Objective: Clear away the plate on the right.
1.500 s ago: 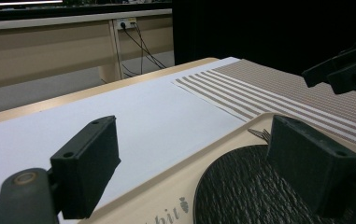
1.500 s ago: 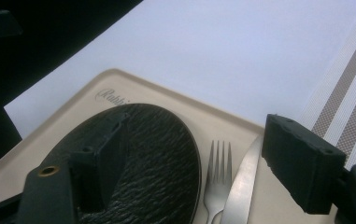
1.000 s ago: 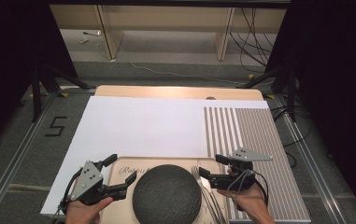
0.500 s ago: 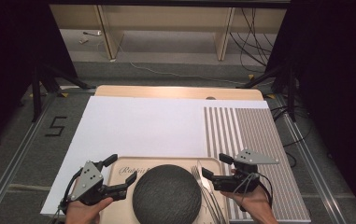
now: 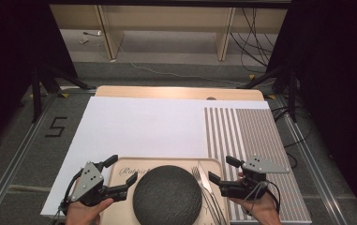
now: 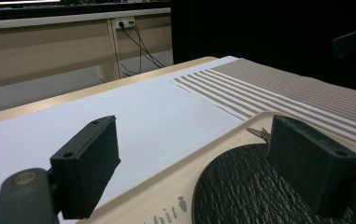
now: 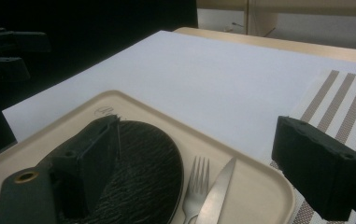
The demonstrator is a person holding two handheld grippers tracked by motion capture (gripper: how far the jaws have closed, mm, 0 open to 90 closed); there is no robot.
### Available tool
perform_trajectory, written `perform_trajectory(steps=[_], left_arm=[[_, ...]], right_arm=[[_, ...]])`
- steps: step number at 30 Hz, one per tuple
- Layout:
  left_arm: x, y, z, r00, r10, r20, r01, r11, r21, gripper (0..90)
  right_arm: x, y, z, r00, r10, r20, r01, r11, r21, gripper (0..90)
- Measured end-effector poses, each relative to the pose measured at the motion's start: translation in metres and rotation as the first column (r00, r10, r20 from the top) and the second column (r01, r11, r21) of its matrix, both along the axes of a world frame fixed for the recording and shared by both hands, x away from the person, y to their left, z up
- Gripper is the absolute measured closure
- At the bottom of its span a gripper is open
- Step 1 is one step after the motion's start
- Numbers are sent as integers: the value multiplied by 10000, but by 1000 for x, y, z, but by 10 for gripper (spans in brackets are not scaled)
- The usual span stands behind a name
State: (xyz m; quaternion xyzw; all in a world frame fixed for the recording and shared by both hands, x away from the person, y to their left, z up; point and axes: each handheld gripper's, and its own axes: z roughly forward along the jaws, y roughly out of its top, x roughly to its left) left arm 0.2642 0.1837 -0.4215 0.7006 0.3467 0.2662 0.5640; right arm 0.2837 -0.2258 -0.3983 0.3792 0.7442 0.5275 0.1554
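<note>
Steel fork (image 5: 198,180) and knife (image 5: 207,183) lie lengthwise, tips pointing away.

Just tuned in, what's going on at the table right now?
A person holds a hand-held gripper in each hand at the near edge of the table. The left hand-held gripper and the right hand-held gripper flank a beige tray, both with jaws open and holding nothing. On the tray lie a dark round plate, with a fork and a knife side by side to its right. The tray sits on a white sheet beside a striped mat.
</note>
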Motion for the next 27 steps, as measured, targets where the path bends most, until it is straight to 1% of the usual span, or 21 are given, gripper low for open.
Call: perform_trajectory(steps=[1, 8, 11, 19, 27], left_arm=[[0, 0, 0, 10000, -2, -4, 2, 10000, -5, 162], [0, 0, 0, 10000, 15, -9, -15, 10000, -15, 161], [0, 0, 0, 10000, 10, -12, -10, 10000, -11, 161], [-1, 0, 0, 10000, 25, -5, -25, 10000, -4, 161], [-1, 1, -1, 10000, 31, -7, -31, 10000, 22, 160]], right_arm=[[-2, -1, 0, 10000, 25, 89, -25, 10000, -13, 162], [-8, -4, 0, 9997, 73, 237, -75, 9999, 70, 159], [-11, -5, 0, 9993, 110, 357, -111, 9999, 13, 156], [-17, -8, 0, 9992, 73, 386, -72, 10000, -22, 156], [-23, -12, -2, 9991, 30, 426, -23, 9999, -160, 153]])
